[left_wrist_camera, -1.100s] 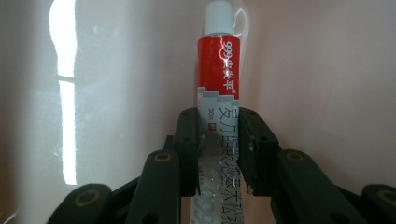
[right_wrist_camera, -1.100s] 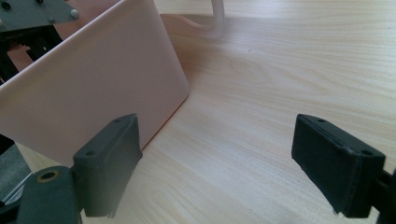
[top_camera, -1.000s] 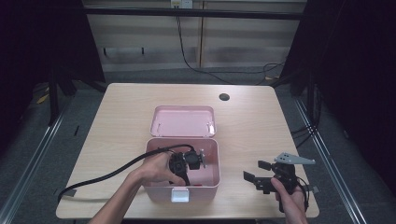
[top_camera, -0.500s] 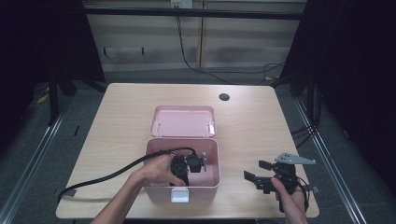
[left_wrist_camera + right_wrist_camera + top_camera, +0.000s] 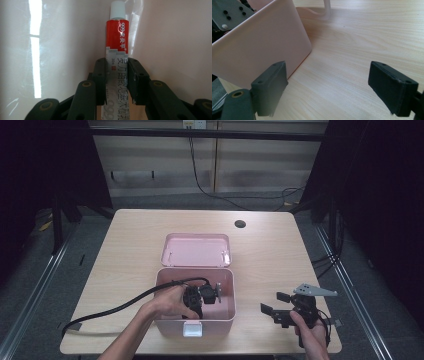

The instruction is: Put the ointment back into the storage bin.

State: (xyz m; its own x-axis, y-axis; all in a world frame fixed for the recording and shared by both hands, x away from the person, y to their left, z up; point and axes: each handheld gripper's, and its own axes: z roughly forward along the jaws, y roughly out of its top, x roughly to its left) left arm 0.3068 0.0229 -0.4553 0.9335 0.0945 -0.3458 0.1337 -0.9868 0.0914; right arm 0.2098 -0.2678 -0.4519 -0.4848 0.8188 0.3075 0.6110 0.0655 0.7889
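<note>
Left gripper (image 5: 212,294) barely moved, clamped on the tube (image 5: 117,50) inside the pink box (image 5: 227,315)
Right gripper (image 5: 334,87) idles agape beside it on the bench (image 5: 270,250); likely mid-placement or lifting out

The surface (image 5: 135,245) is pale wood-grain laminate, smooth with a soft sheen. The pink box (image 5: 222,315) looks like moulded plastic; its inner walls are glossy and throw back bright streaks of light. The tube (image 5: 117,37) is shiny red and silver, with a matt white plastic cap. Both grippers' jaws are matt black plastic.
</note>
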